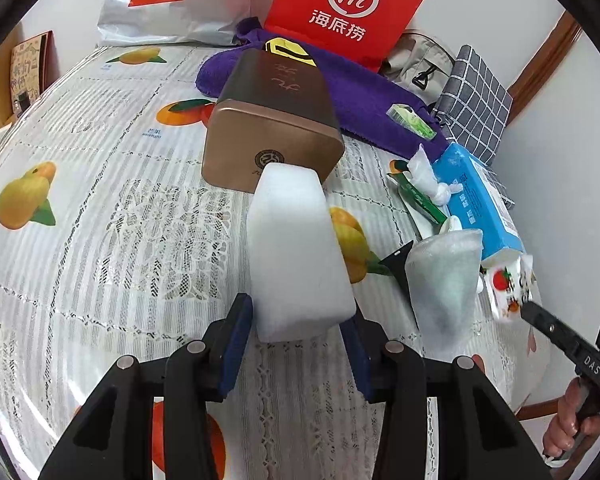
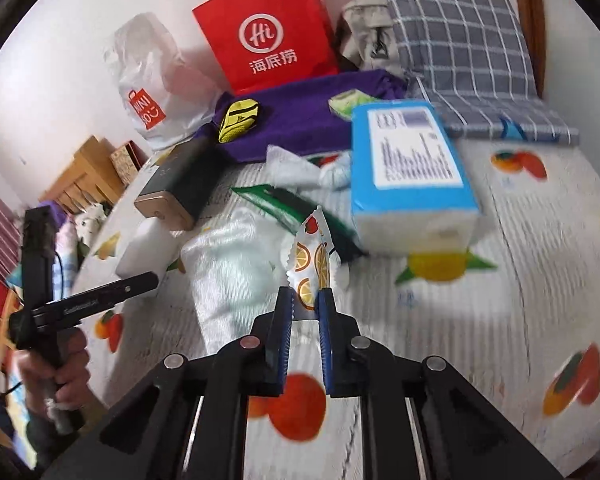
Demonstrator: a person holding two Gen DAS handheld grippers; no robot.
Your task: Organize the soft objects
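Observation:
My left gripper (image 1: pixel 298 320) is shut on a white foam block (image 1: pixel 296 252) and holds its near end; the far end points at a brown tin box (image 1: pixel 276 120). The block also shows in the right wrist view (image 2: pixel 148 246) beside the tin (image 2: pixel 176 188). My right gripper (image 2: pixel 305 300) is shut on a small fruit-printed snack packet (image 2: pixel 310 264), seen in the left wrist view (image 1: pixel 508 288) too. A white foam wrap (image 1: pixel 444 280) lies between the grippers. A blue tissue pack (image 2: pixel 412 172) lies beyond the packet.
A fruit-printed tablecloth (image 1: pixel 100 200) covers the table. At the back are a purple towel (image 1: pixel 360 100), a red paper bag (image 1: pixel 340 8), a white Miniso bag (image 1: pixel 160 0), a checked cloth (image 2: pixel 460 52) and a green packet (image 2: pixel 292 204).

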